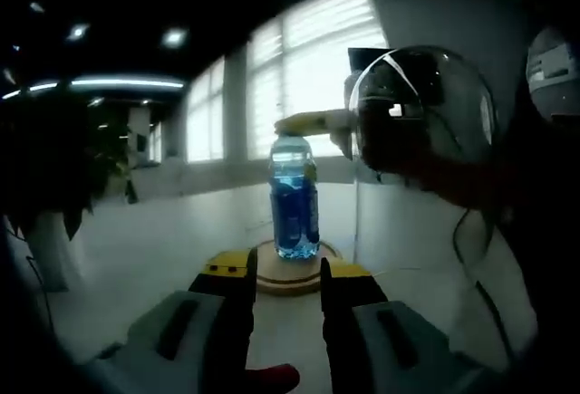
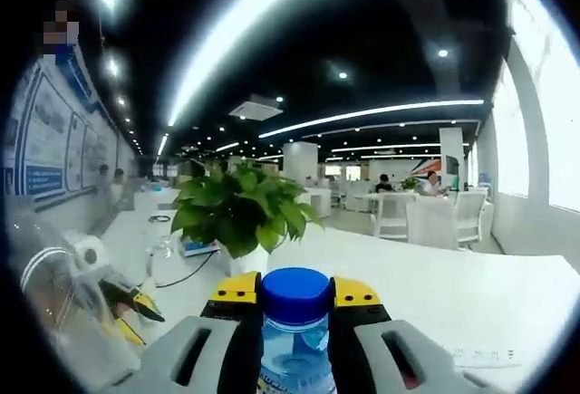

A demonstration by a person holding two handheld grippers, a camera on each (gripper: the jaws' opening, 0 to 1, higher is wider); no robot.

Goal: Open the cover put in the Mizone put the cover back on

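Up close, the right gripper [image 2: 295,308] pinches the Mizone bottle [image 2: 294,340] just under its blue cap [image 2: 294,293]. Meanwhile the left gripper [image 1: 287,276] is spread with nothing between its jaws, near the round wooden base [image 1: 288,274] on which the bottle stands on the white table [image 1: 154,249]. Farther off, a potted plant [image 2: 243,211] sits on the table.

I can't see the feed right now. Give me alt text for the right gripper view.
The right gripper has its jaws on either side of a clear bottle with a blue cap, just below the cap. Beyond stands a potted plant on a long white table, in a bright open office.
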